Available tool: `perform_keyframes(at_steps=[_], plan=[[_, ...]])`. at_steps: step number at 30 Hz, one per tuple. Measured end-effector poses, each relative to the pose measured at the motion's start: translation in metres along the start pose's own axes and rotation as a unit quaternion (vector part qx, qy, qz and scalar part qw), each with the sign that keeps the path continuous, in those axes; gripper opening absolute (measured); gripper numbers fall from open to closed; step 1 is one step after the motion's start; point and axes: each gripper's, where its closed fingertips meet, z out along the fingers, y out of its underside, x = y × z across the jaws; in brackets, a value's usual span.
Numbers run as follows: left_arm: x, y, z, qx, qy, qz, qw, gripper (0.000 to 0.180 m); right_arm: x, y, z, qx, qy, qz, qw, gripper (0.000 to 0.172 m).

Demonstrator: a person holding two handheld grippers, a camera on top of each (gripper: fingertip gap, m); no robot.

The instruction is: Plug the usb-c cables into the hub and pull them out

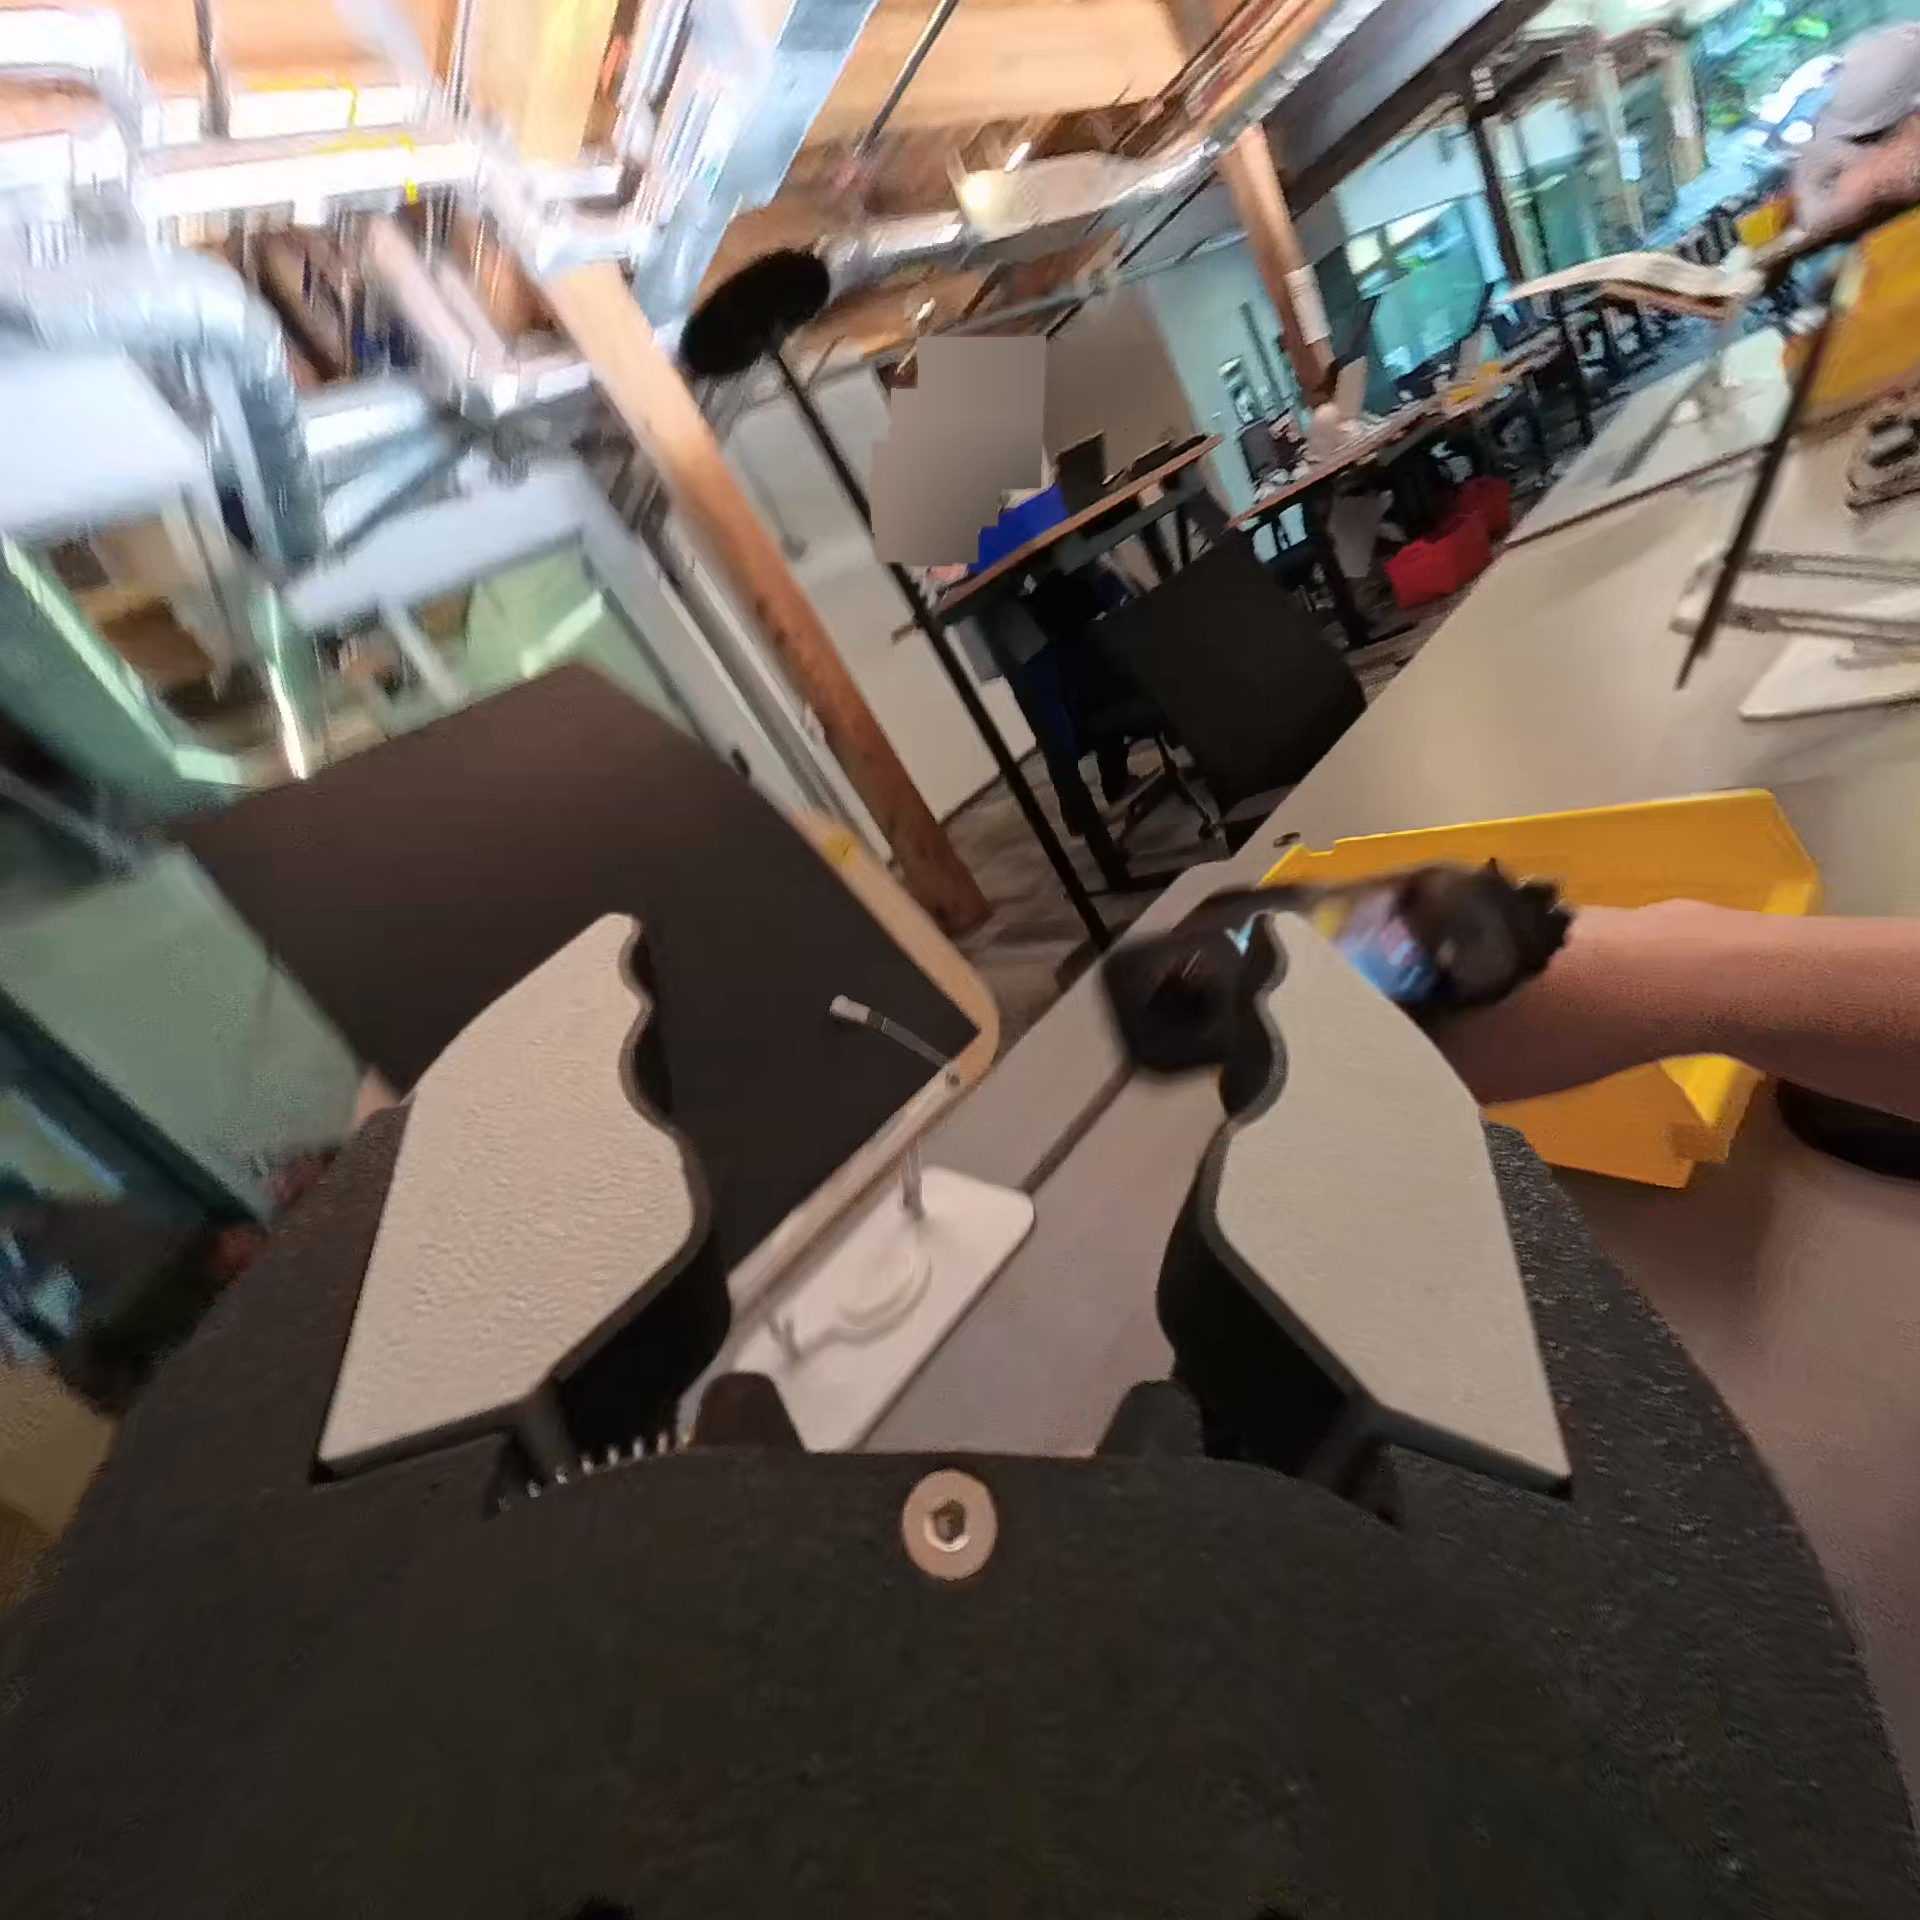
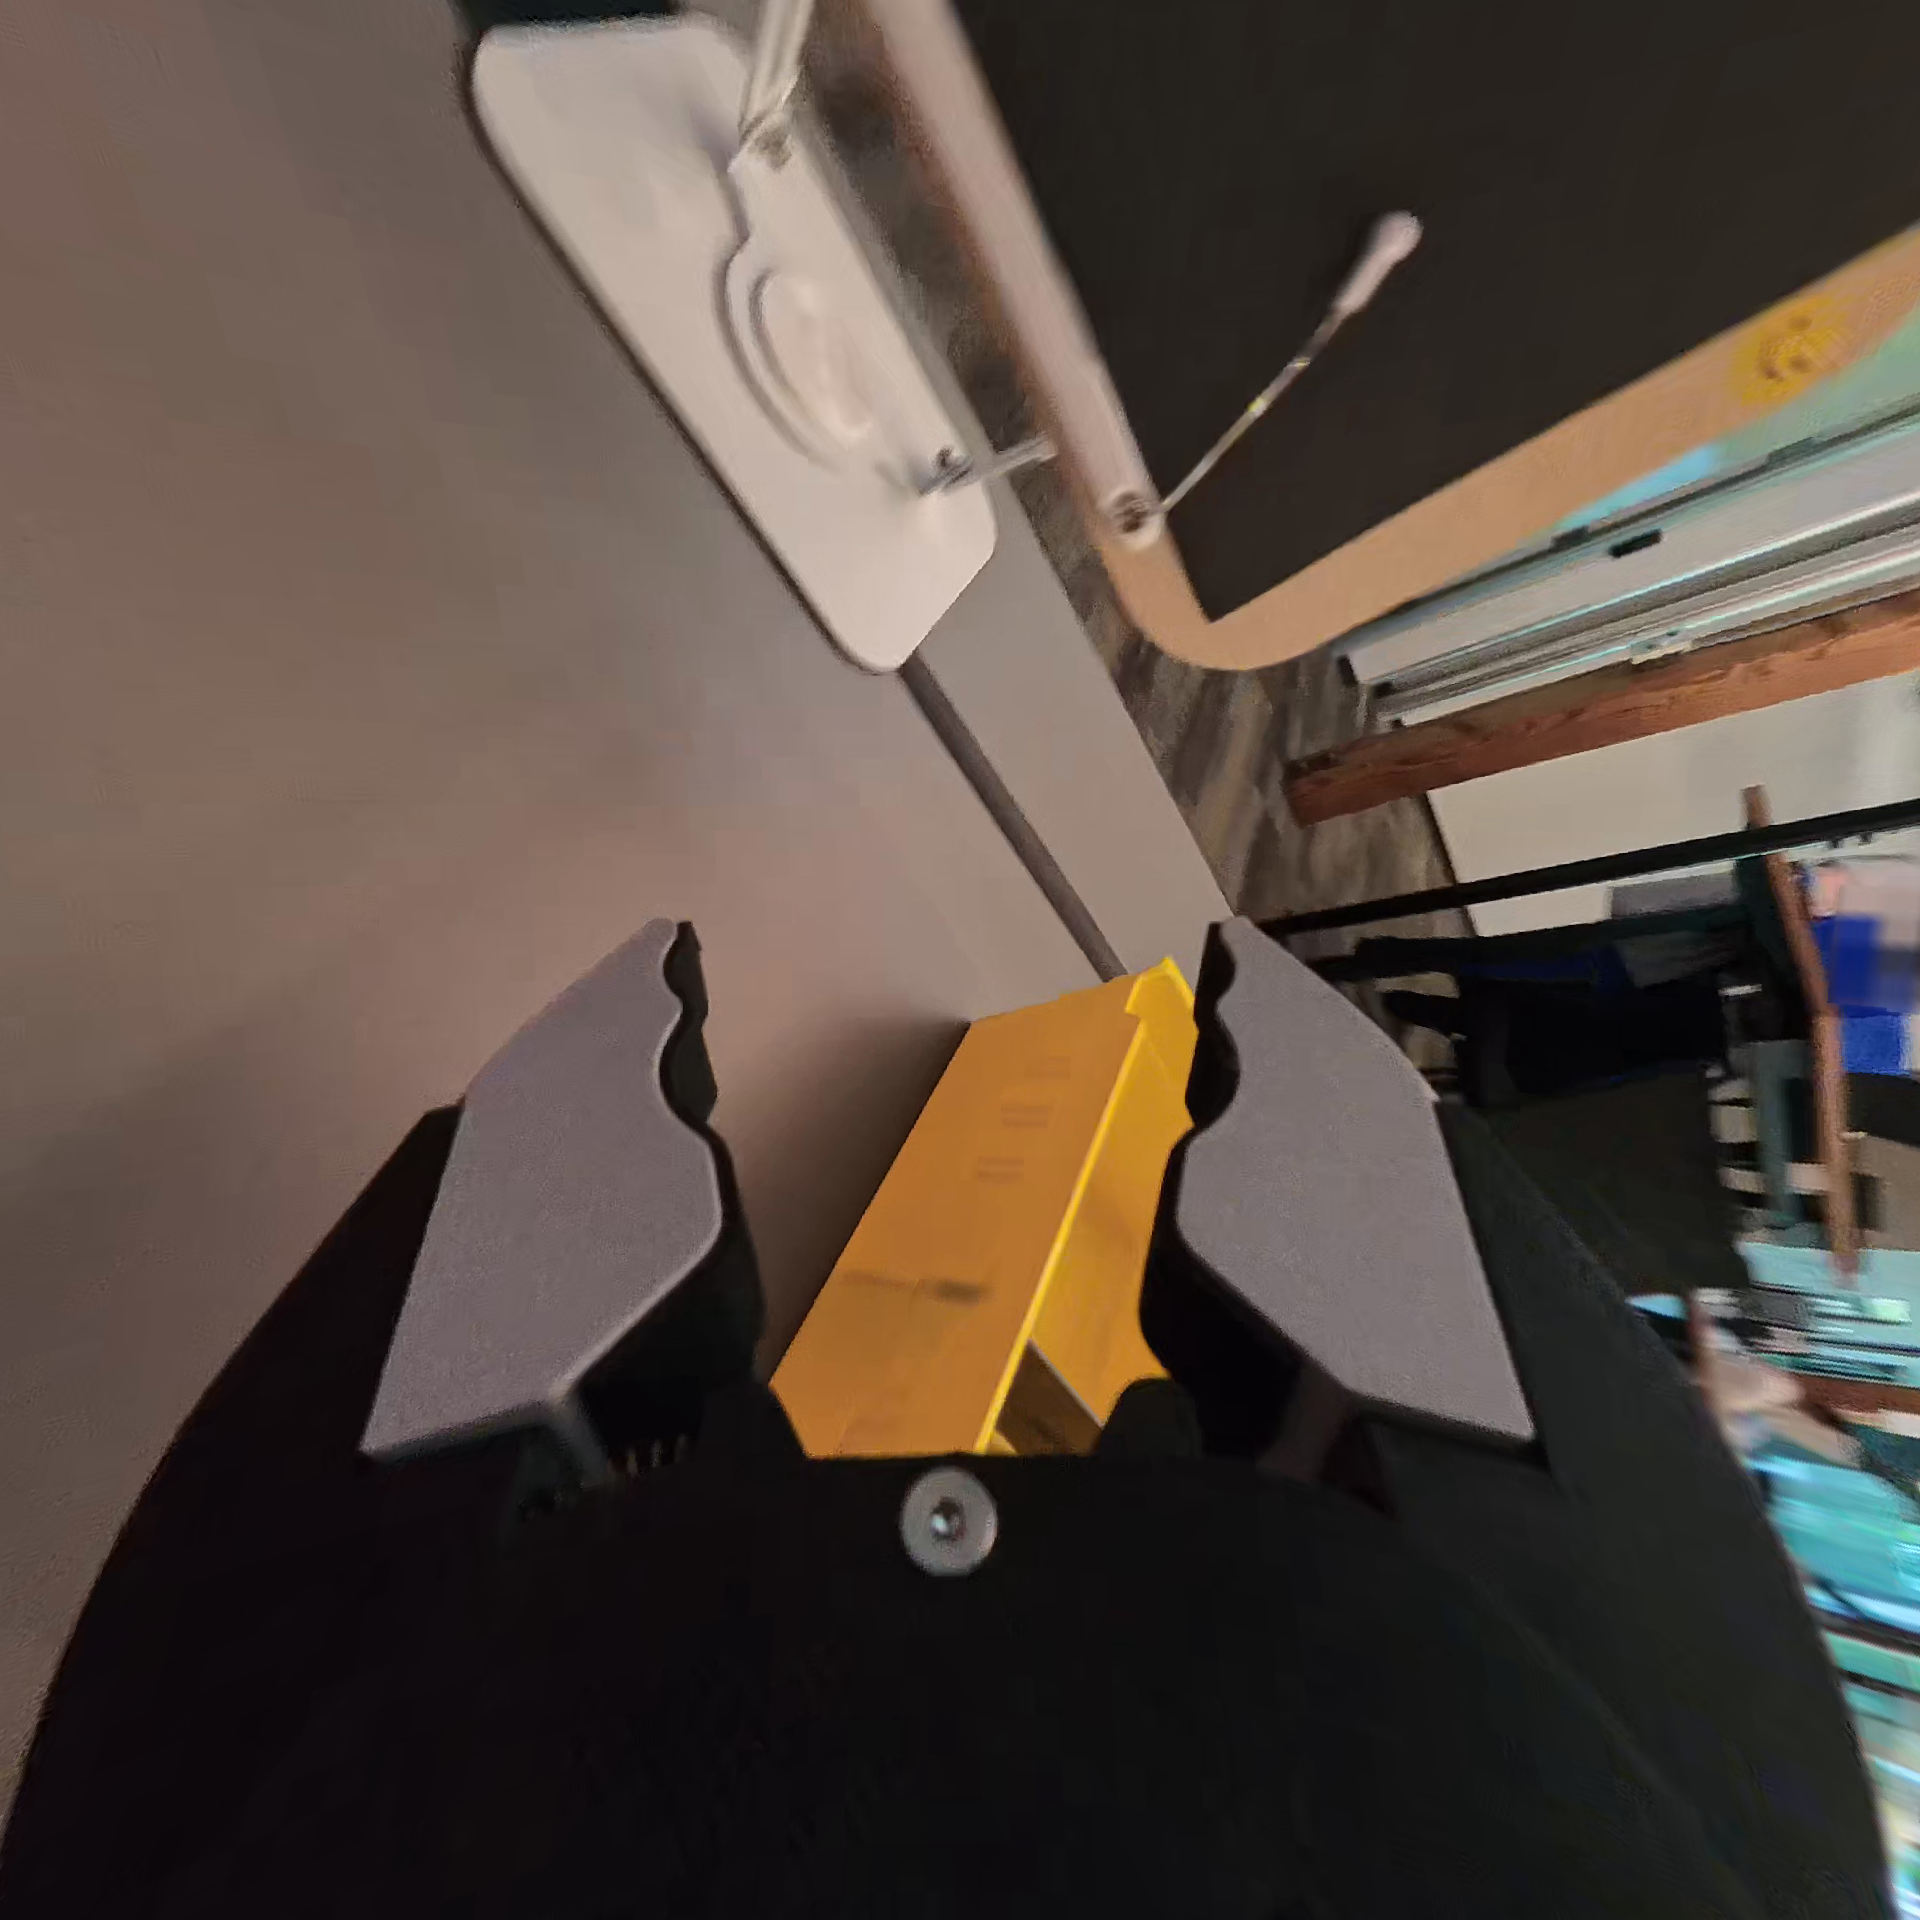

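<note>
Hub (image 1: 894,1278), white slab on grey table (image 1: 1091,1330), lies ahead btwn left gripper (image 1: 951,971) jaws, long axis roughly along reach. Both grippers spread, empty; right gripper (image 2: 945,971) farther, over yellow bin (image 2: 987,1226).

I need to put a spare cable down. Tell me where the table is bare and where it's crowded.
Bare: the grey tabletop left of the white hub plate, and the stretch between that plate and the yellow bin. Crowded: the strip where the plate meets the black board, with a cable end sticking out, and around the bin, where an arm reaches across.
</note>
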Motion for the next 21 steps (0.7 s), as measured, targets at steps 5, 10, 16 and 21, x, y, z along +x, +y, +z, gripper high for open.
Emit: perform_keyframes(at_steps=[5, 10, 16, 21], plan=[[-0.114, 0.051, -0.063, -0.097, -0.117, -0.129, 0.980, 0.081, 0.086, -0.011, -0.039, 0.160, 0.021, 0.159, 0.974, 0.074], [-0.164, 0.132, -0.133, -0.288, -0.202, -0.148, 0.924, 0.043, 0.146, -0.009, -0.096, 0.329, 0.003, 0.281, 0.901, 0.049], [-0.132, 0.158, -0.155, -0.373, -0.085, -0.094, 0.919, 0.000, 0.148, -0.006, -0.116, 0.370, -0.065, 0.274, 0.885, 0.006], [-0.132, 0.155, -0.137, -0.353, -0.078, -0.033, 0.932, 0.000, 0.134, -0.009, -0.120, 0.360, -0.097, 0.241, 0.896, 0.000]])
